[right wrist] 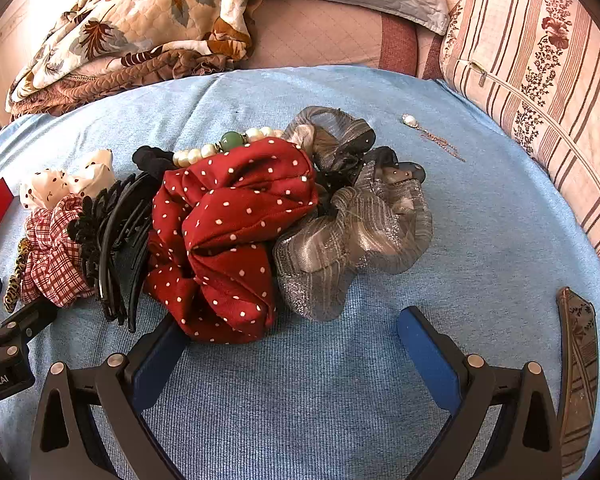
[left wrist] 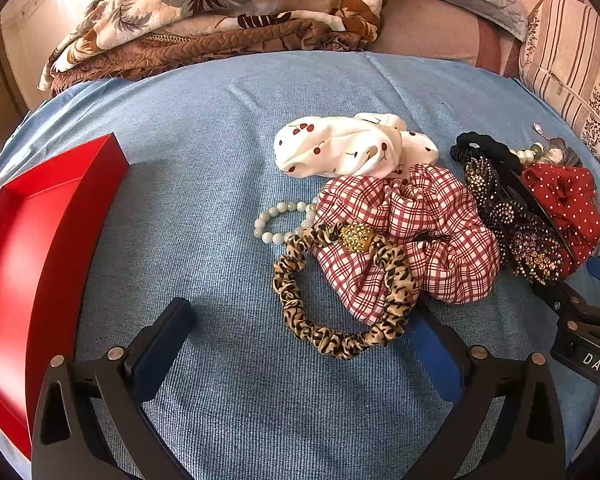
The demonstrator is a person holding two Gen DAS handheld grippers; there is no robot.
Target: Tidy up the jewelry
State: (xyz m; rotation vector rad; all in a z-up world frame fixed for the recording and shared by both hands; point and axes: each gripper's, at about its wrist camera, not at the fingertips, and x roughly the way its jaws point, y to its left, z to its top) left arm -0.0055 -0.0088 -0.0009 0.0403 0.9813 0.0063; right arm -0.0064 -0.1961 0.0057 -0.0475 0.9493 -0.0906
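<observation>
A pile of hair accessories and jewelry lies on a blue cloth (left wrist: 220, 152). My left gripper (left wrist: 300, 332) is open, its fingers on either side of a leopard-print scrunchie (left wrist: 340, 340). Behind that lie a red plaid scrunchie (left wrist: 420, 248), a pale bead bracelet (left wrist: 276, 216) and a white cherry-print scrunchie (left wrist: 340, 148). My right gripper (right wrist: 292, 340) is open, just in front of a red polka-dot scrunchie (right wrist: 228, 232) and a grey sheer scrunchie (right wrist: 360, 232). A black claw clip (right wrist: 120, 248), a pearl bracelet (right wrist: 220, 148) and a pearl earring (right wrist: 410, 121) also lie there.
A red tray (left wrist: 40, 248) stands at the left of the cloth. A folded floral quilt (left wrist: 204, 12) lies behind, and a striped pillow (right wrist: 540, 80) at the right. A brown patterned object (right wrist: 578, 368) lies at the right edge. A rhinestone hair clip (left wrist: 516, 224) lies beside the plaid scrunchie.
</observation>
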